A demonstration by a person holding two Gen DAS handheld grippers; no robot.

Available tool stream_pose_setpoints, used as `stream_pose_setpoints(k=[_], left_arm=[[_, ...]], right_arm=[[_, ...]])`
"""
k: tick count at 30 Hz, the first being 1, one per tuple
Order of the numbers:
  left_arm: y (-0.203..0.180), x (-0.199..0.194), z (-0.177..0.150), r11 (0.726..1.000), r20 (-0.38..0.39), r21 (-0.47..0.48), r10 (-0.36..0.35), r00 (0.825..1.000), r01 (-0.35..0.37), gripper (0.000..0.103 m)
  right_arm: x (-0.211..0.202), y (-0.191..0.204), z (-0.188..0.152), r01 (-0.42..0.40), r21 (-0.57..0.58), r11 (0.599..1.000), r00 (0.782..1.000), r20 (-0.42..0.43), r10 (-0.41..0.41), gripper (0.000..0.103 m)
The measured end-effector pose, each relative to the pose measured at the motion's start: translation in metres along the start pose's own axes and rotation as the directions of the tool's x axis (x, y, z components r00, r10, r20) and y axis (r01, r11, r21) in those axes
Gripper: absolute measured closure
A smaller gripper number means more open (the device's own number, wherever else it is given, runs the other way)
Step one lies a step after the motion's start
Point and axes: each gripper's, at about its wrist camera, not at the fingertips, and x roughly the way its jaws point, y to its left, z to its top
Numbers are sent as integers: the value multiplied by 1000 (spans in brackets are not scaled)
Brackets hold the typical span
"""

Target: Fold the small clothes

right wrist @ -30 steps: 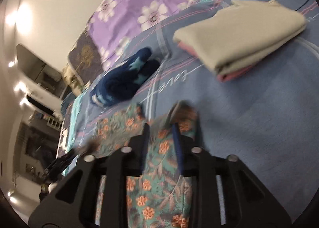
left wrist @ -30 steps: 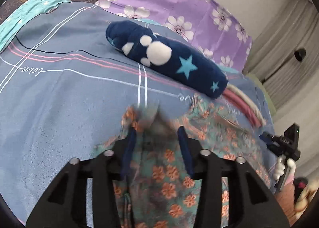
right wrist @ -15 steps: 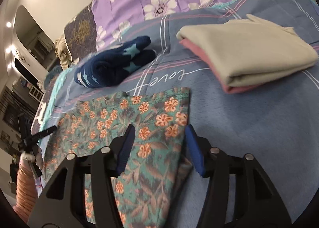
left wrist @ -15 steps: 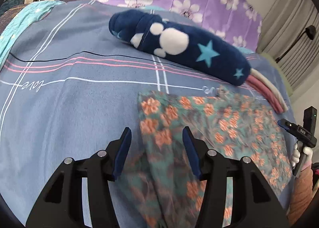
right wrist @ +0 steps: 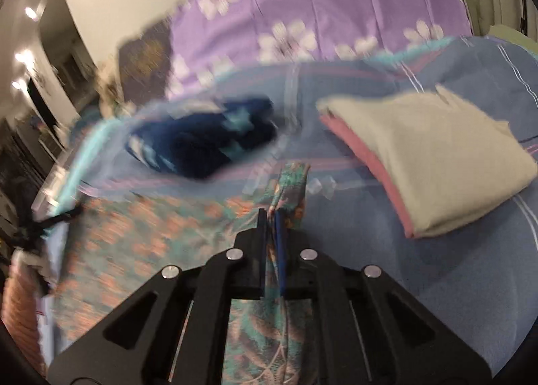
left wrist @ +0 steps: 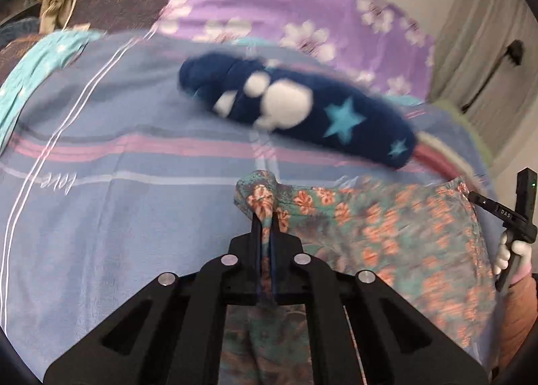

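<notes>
A teal garment with orange flowers (left wrist: 396, 230) lies on the blue bedsheet (left wrist: 117, 217). My left gripper (left wrist: 265, 217) is shut on its far left corner, which bunches up between the jaws. My right gripper (right wrist: 273, 217) is shut on the far right corner of the same floral garment (right wrist: 151, 233), whose cloth hangs through the jaws. The right gripper also shows at the right edge of the left wrist view (left wrist: 514, 217). Both views are blurred by motion.
A rolled navy fleece with white paw and blue stars (left wrist: 296, 112) lies behind the garment, also in the right wrist view (right wrist: 208, 139). A folded beige and pink stack (right wrist: 433, 156) sits to the right. A purple flowered pillow (left wrist: 285, 15) lies at the head.
Both grippers were open over the flat garment's far corners half a second ago. Now both have shut on those corners and the cloth is bunched in the jaws.
</notes>
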Motion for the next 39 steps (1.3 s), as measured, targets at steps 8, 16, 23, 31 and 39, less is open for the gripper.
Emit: stream_pose_setpoints(k=[8,16,23,31,39], left_arm=[[2,-74,-57,993,60,-25,-116,991,117,56],[-19,-141,-170,982,5,110,-157,988,156,54],[-42,-116,-201,916,2,399,50,999,-46,92],[-30,-133,-204,834,66,493,251,966,-250,103],[-32,-170,-198,941,109,316,93,990,-123,102]], right_arm=[[-68,-9,-67,-44,20,999,998,36,43,78],[-130,-9,-168,-76,77,994,997,12,75,68],[-154,-2,-194,-117,159,980,993,36,112,66],[-167,0,-218,-103,163,981,994,49,96,63],[-163,-16,-221,-104,208,973,994,52,96,62]])
